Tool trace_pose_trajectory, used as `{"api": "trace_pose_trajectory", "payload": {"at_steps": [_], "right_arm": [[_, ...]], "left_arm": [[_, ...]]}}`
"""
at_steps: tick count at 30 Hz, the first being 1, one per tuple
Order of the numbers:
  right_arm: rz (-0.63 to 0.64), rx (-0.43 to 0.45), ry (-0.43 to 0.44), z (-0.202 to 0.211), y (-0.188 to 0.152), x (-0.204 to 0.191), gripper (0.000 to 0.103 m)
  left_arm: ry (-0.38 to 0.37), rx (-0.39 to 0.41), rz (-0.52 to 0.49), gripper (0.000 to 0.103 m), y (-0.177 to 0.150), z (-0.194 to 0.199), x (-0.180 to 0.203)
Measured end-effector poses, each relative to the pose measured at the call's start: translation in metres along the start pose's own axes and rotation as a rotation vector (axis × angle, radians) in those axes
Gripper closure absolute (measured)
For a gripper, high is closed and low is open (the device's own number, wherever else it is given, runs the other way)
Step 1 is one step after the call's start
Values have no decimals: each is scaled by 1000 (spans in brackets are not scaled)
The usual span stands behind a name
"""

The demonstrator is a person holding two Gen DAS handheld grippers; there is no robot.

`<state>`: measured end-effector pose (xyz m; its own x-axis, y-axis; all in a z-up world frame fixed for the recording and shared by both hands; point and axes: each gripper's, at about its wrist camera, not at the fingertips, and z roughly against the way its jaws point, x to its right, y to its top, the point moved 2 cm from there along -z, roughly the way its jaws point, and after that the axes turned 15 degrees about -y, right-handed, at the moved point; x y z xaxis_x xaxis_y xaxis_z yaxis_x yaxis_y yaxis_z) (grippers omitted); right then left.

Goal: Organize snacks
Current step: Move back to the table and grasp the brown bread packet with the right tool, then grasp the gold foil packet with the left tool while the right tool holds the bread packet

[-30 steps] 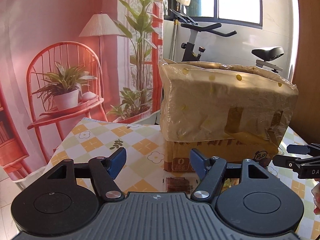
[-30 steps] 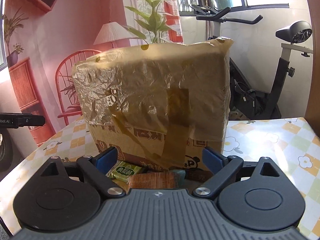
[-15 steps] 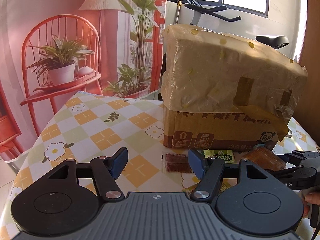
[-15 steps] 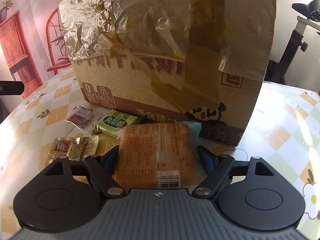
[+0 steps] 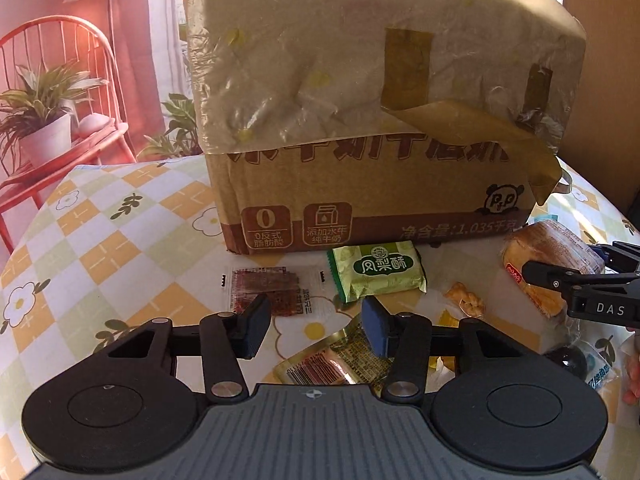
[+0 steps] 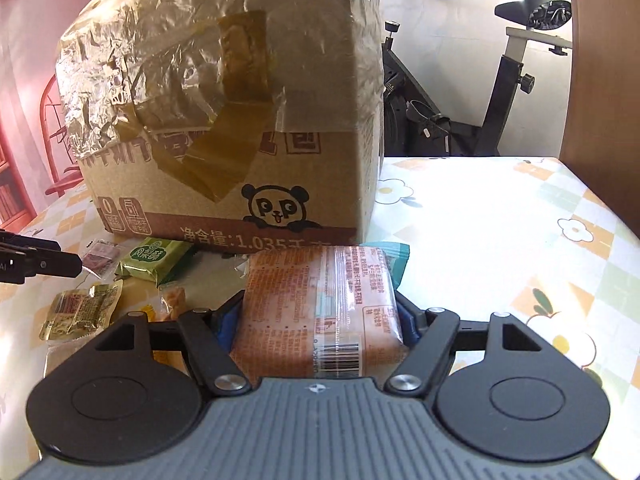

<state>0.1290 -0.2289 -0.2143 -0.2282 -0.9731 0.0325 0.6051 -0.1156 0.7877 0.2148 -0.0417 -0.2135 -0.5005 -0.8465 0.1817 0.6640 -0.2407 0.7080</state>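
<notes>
Right gripper (image 6: 318, 320) has just been closing; both fingers flank the orange plastic-wrapped bread pack (image 6: 320, 304), seemingly touching its sides. Soft, light, crushable: squeeze mid-sides gently. Left gripper (image 5: 316, 326), also closing, half-open, empty above the gold foil sachet (image 5: 336, 364).

1. Big orange-printed bread packet (image 6: 320, 308) lies flat just before the box corner, barcode end nearest the camera.
2. Green pineapple-cake packet (image 5: 378, 276) sits flat close to the cardboard box (image 5: 372, 120).
3. Clear packet of dark red snack (image 5: 266, 292) lies left of it.
4. Gold foil packet (image 6: 80, 312) lies crumpled, nearer.
</notes>
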Motion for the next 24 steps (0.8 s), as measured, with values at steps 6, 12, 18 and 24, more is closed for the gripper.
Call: {"api": "trace_pose_trajectory", "payload": {"at_steps": [6, 12, 18, 24], "right_arm": [[-6, 8, 2, 0, 0, 0, 30], [-6, 12, -6, -2, -1, -6, 30], [0, 12, -1, -3, -1, -6, 30], [6, 12, 8, -4, 0, -6, 30]], "left_arm": [[-35, -41, -12, 50, -5, -14, 2], [-78, -87, 8, 50, -9, -26, 1], [-83, -93, 17, 49, -15, -25, 4], [-86, -69, 78, 47, -23, -13, -2]]}}
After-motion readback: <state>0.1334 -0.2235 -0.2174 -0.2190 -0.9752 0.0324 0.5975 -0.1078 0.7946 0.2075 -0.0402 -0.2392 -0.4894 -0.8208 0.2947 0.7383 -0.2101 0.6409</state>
